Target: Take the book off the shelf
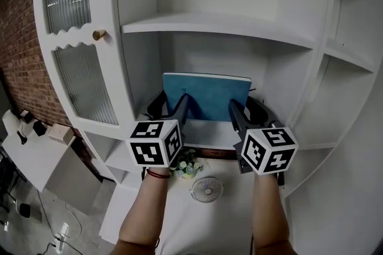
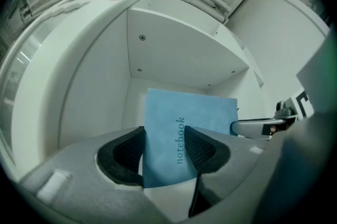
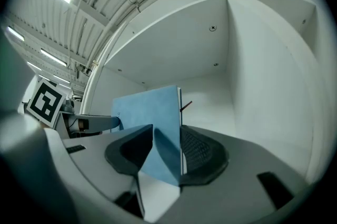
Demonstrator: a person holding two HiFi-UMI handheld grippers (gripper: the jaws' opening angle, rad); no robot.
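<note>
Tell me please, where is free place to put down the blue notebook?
The upper shelf above the notebook is bare across its whole width. The side shelf at the right also looks bare. The white surface below is crowded near the wrists, where a small fan and flowers stand; it is free only closer to the person.

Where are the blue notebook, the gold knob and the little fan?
blue notebook [image 1: 206, 95]: head view, middle of its cover.
gold knob [image 1: 99, 35]: head view, its round end on the cabinet door.
little fan [image 1: 206, 190]: head view, centre of its round grille.
</note>
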